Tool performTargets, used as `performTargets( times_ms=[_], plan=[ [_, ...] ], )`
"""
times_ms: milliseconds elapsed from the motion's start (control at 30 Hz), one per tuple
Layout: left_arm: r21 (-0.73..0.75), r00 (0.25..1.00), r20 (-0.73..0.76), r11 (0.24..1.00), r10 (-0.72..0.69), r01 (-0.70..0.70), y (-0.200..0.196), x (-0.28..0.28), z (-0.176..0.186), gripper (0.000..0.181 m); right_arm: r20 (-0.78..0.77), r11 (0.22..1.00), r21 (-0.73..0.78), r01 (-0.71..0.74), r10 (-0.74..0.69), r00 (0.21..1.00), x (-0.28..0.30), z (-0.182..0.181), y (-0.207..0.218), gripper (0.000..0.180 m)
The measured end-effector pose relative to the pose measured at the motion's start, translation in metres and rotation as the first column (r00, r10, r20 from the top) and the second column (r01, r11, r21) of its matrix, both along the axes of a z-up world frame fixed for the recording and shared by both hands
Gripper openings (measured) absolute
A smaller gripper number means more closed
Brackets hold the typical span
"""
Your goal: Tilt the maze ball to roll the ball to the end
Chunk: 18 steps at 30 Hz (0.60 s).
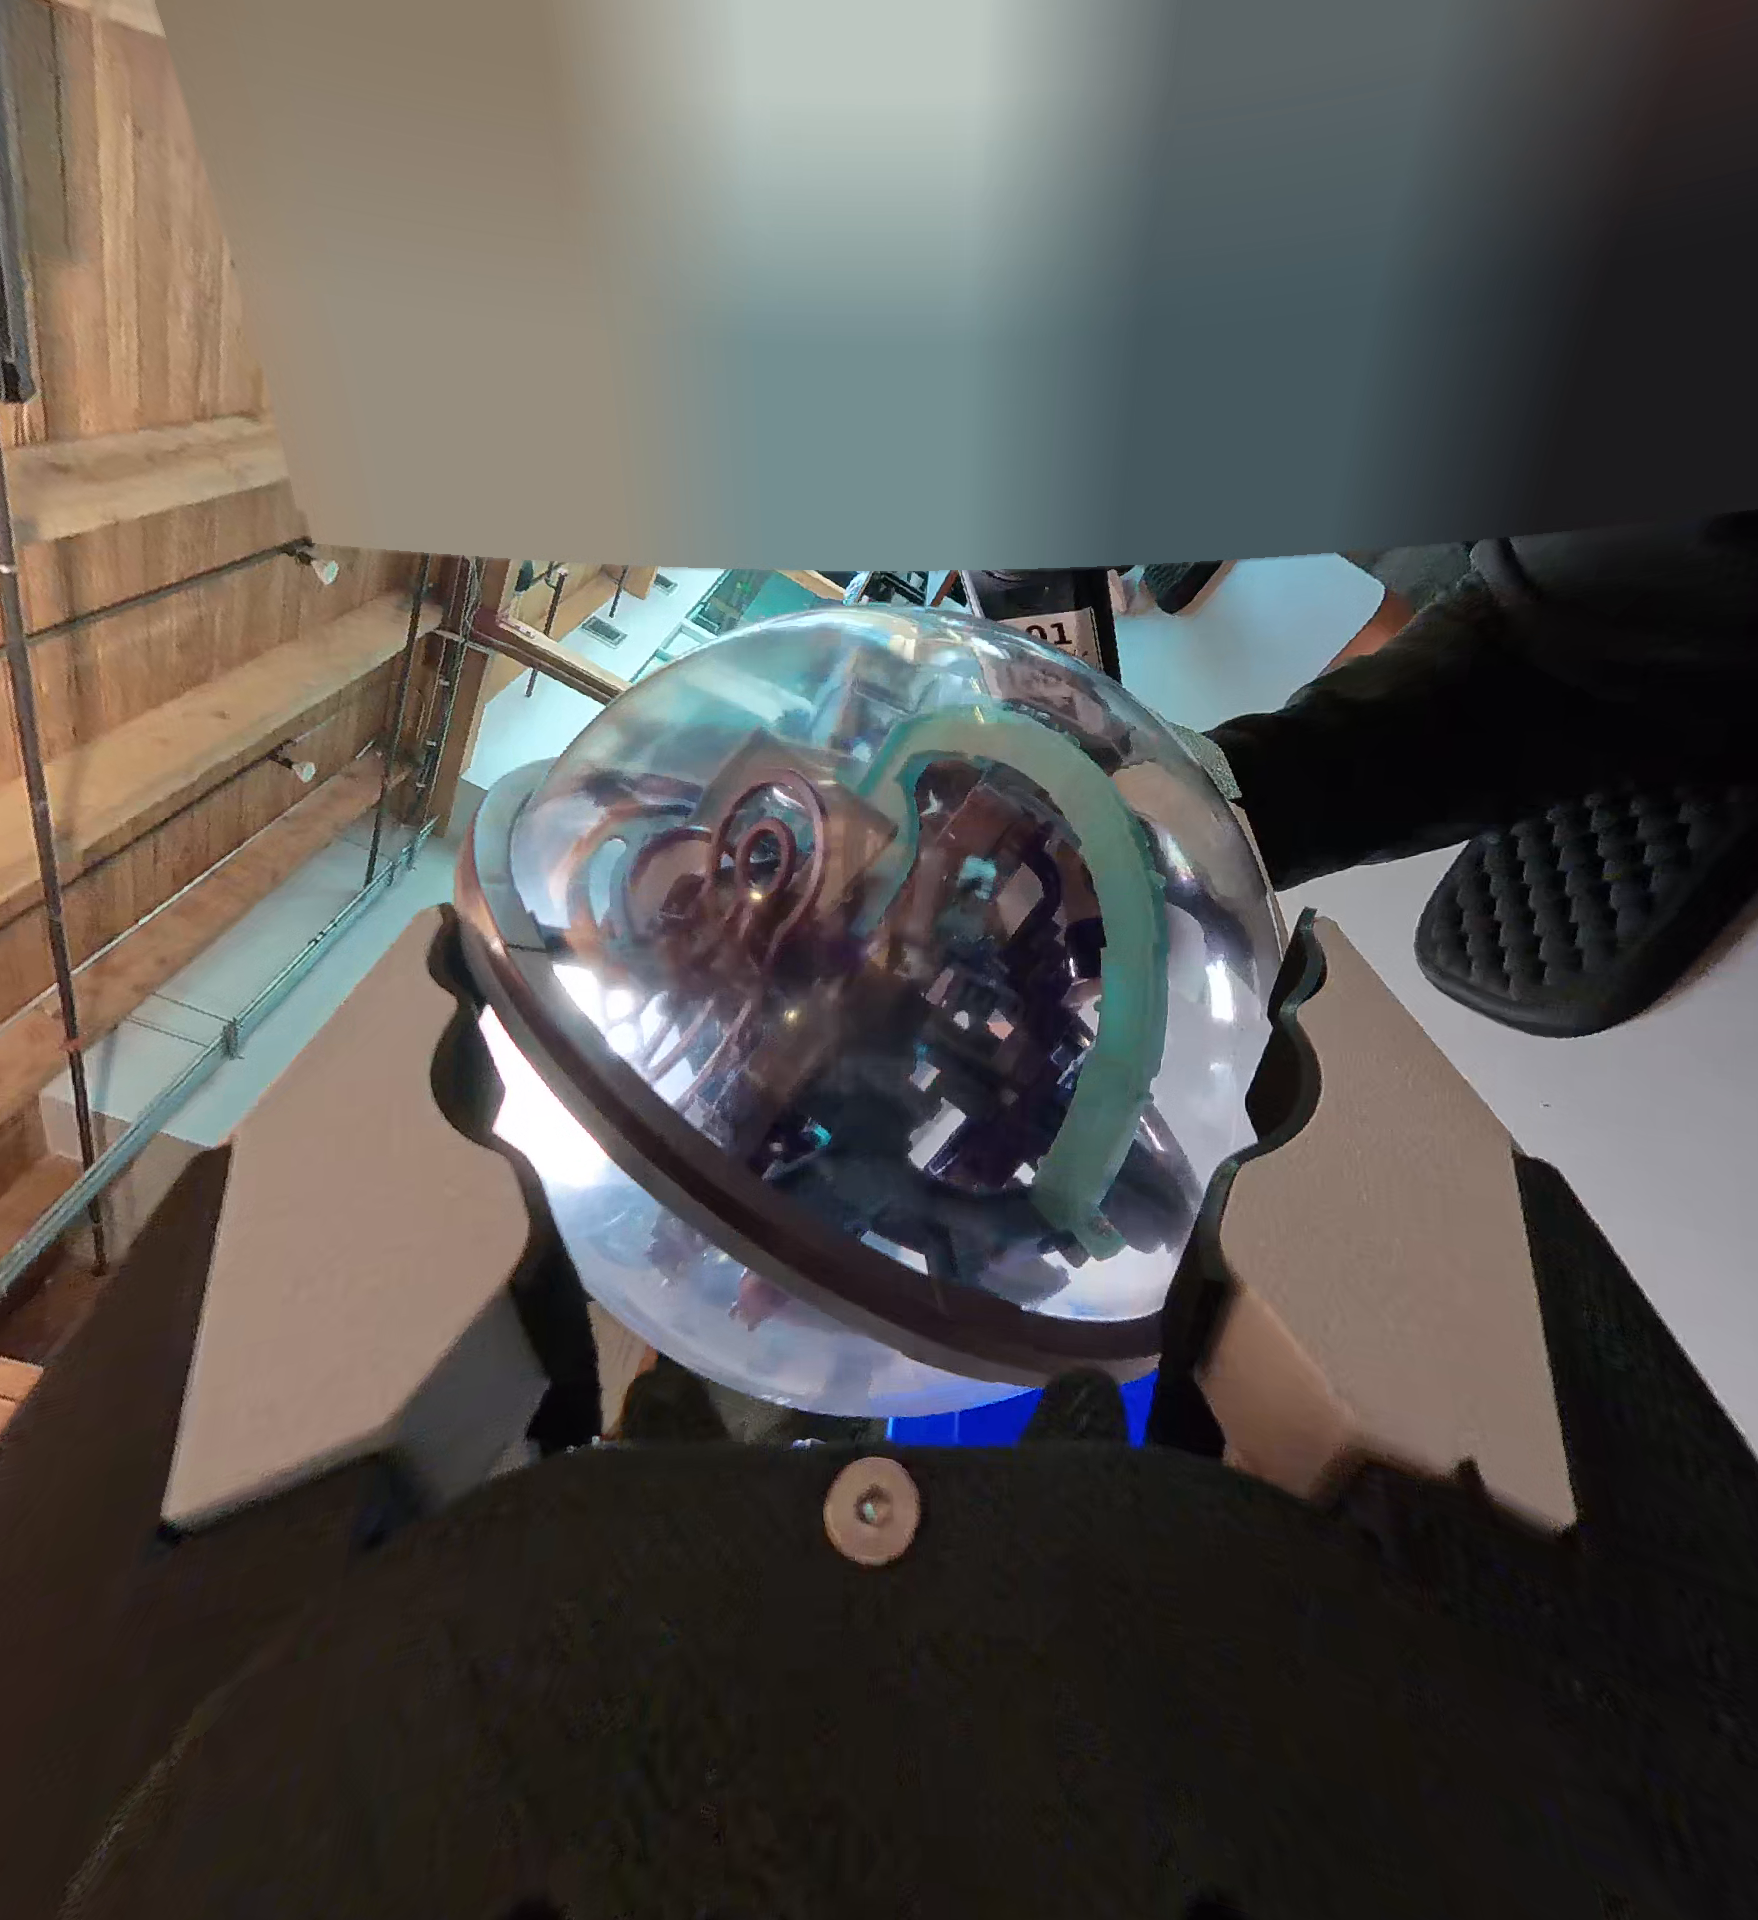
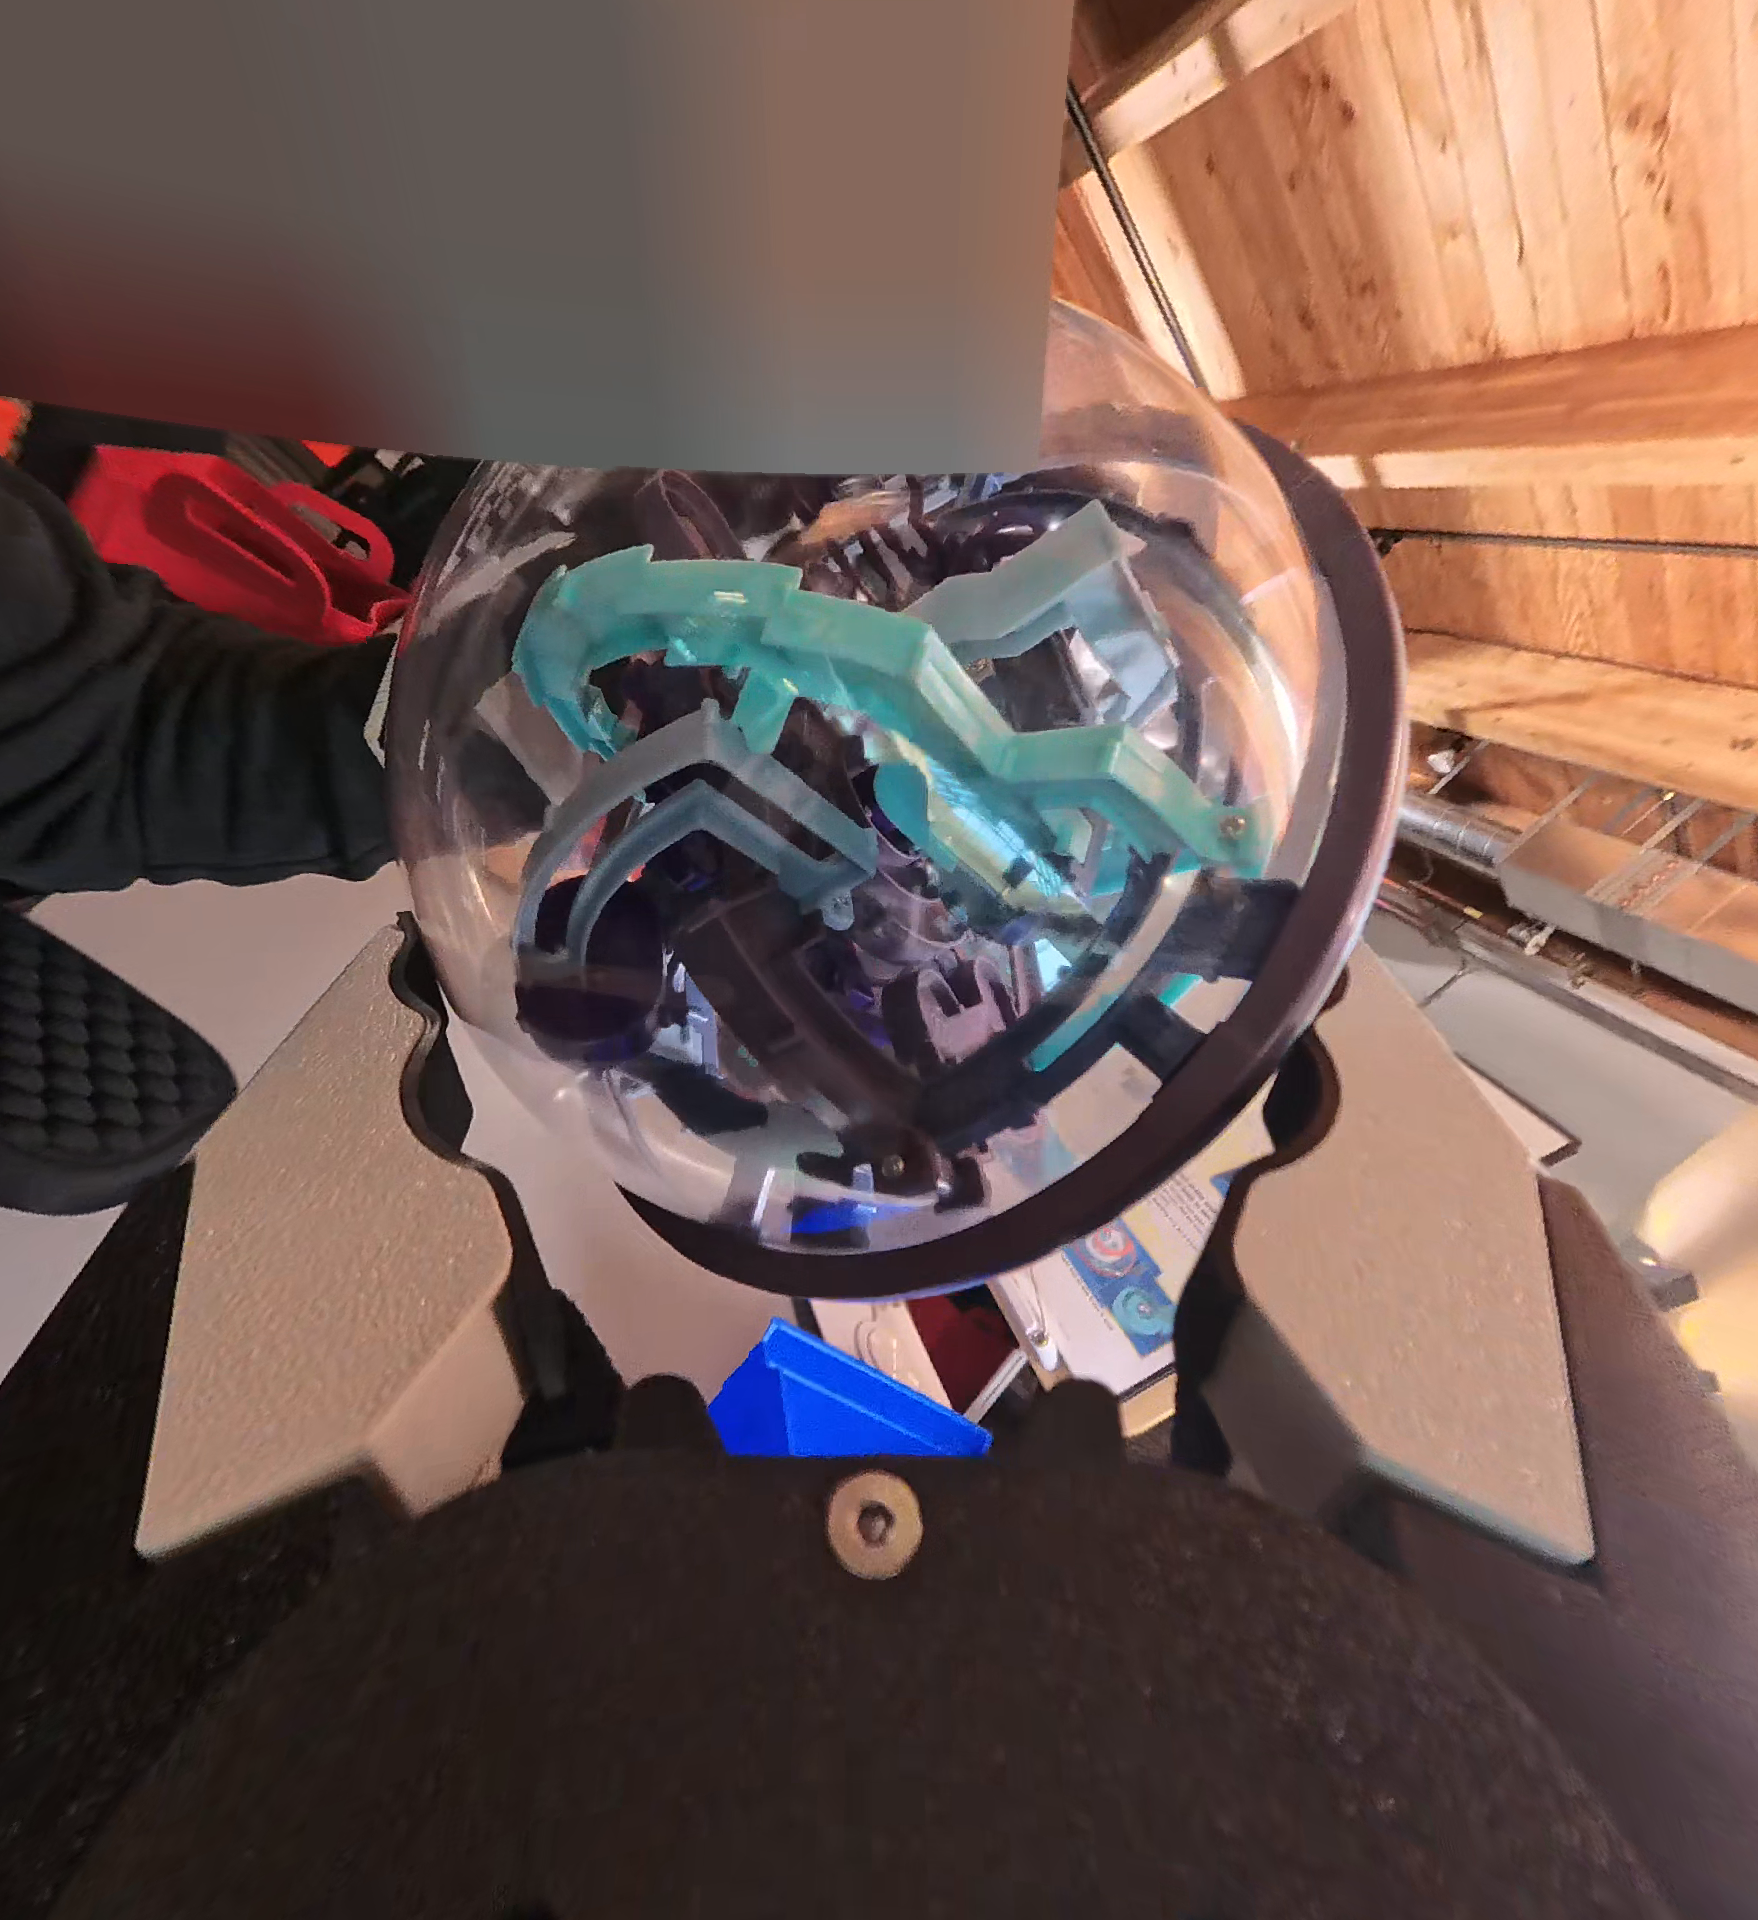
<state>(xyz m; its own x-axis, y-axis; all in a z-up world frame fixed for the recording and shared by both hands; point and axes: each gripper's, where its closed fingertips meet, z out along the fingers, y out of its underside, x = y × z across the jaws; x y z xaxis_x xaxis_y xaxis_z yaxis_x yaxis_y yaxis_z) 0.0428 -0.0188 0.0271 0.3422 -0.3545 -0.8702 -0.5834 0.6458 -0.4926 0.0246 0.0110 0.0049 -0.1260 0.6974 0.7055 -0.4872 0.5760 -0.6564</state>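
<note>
1. My left tool (image 1: 870,1049) grips the clear plastic maze ball with a dark equator ring (image 1: 854,1008); its two grey fingers (image 1: 355,1195) press the globe from either side.
2. My right tool (image 2: 859,1049) clamps the same maze ball (image 2: 885,831) from the opposite side, its grey fingers (image 2: 335,1278) closed against the shell just below the ring.
3. The ball is lifted between both tools, not resting on anything, and tilted so its ring runs diagonally in both wrist views.
4. Inside it I see a teal zigzag track (image 2: 854,675), grey curved ramps (image 2: 709,790) and a brown spiral piece (image 1: 761,862); I cannot make out the small rolling ball.
5. Below the globe lie a blue plastic block (image 2: 833,1403) and a printed sheet (image 2: 1145,1278).
6. A person's black sleeve (image 2: 127,748) and a black textured pad (image 2: 33,1049) sit beyond it.
7. Wooden ceiling planks and beams (image 2: 1529,312) fill the background.
</note>
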Motion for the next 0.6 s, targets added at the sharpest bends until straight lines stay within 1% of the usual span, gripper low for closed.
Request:
performTargets(
  times_ms=[133, 233, 333, 433, 533, 600],
  plan=[
    [0.017, 0.996, -0.082, 1.000, 0.026, -0.025, -0.001, 0.007, 0.003, 0.147, -0.039, 1.000, 0.014, 0.011, -0.010, 0.999, 0.002, 0.003, 0.002, 0.155],
    [0.044, 0.980, -0.187, 0.997, 0.069, -0.062, 0.004, 0.009, 0.001, 0.147, -0.088, 0.998, 0.034, 0.048, -0.045, 0.995, -0.002, 0.001, 0.010, 0.155],
    [0.098, 0.938, -0.322, 0.990, 0.128, -0.101, 0.008, 0.008, -0.001, 0.147, -0.139, 0.992, 0.062, 0.113, -0.104, 0.985, -0.008, 0.001, 0.017, 0.155],
    [0.183, 0.881, -0.434, 0.976, 0.189, -0.119, 0.008, 0.011, -0.004, 0.147, -0.165, 0.981, 0.095, 0.170, -0.153, 0.974, -0.012, 0.001, 0.023, 0.155],
    [0.265, 0.832, -0.505, 0.959, 0.231, -0.105, 0.005, 0.017, -0.006, 0.147, -0.178, 0.969, 0.137, 0.206, -0.180, 0.967, -0.014, 0.002, 0.025, 0.154],
    [0.316, 0.813, -0.525, 0.945, 0.251, -0.088, 0.002, 0.021, -0.007, 0.147, -0.186, 0.958, 0.174, 0.227, -0.194, 0.963, -0.013, 0.005, 0.024, 0.154]
  ],
)
